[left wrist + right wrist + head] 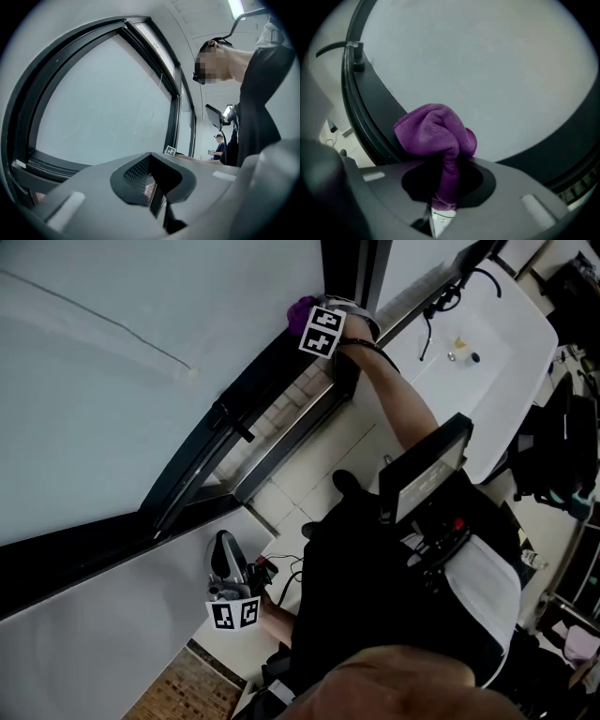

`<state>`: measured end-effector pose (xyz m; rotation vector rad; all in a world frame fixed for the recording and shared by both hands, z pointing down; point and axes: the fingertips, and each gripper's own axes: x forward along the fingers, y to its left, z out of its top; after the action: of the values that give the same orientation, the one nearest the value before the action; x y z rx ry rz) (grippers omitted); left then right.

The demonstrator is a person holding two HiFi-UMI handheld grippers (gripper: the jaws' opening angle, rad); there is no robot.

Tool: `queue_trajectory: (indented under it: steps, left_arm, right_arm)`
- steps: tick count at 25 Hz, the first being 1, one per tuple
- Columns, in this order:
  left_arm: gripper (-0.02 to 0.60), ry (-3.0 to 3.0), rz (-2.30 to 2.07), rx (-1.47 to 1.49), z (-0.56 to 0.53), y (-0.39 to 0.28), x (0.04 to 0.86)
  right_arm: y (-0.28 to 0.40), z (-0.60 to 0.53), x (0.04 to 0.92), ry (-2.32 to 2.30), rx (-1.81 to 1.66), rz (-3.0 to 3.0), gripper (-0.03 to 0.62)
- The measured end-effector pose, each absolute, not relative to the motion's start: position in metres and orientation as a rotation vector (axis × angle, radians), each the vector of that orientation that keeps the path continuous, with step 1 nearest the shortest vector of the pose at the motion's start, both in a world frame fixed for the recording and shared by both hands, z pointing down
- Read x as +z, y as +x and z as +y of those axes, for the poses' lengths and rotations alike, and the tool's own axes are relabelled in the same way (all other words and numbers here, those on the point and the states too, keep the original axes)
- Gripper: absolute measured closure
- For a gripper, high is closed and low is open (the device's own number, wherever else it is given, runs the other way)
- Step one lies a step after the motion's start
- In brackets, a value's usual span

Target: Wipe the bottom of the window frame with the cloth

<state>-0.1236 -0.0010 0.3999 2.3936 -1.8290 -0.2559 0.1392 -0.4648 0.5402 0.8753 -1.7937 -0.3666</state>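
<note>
Right gripper (440, 208) clenched on purple cloth (433, 131) at window frame (379, 110), left gripper (157, 199) seemingly closed, empty.

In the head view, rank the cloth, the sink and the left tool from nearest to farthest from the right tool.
1. Cloth, held in the right tool, up top.
2. Sink, off to the right.
3. Left tool, far below, lower left.

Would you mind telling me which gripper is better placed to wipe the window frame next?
Right. The right gripper is shut on the purple cloth, right beside the window frame; the left gripper is shut and holds nothing.
</note>
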Motion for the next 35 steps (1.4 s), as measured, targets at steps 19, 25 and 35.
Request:
queue_trajectory:
  steps: [19, 25, 35]
  left_arm:
    - [0.58, 2.299, -1.927, -0.307, 0.022, -0.149, 0.404]
    - [0.58, 2.303, -1.927, -0.31, 0.025, -0.145, 0.4]
    - [0.58, 2.3, -1.931, -0.295, 0.024, -0.147, 0.399]
  right_arm:
    - [0.055, -0.35, 0.476, 0.839, -0.079, -2.366, 0.528]
    - [-0.042, -0.325, 0.525, 0.571, -0.232, -2.336, 0.528]
    - [0.034, -0.395, 0.544, 0.637, -0.603, -1.894, 0.528]
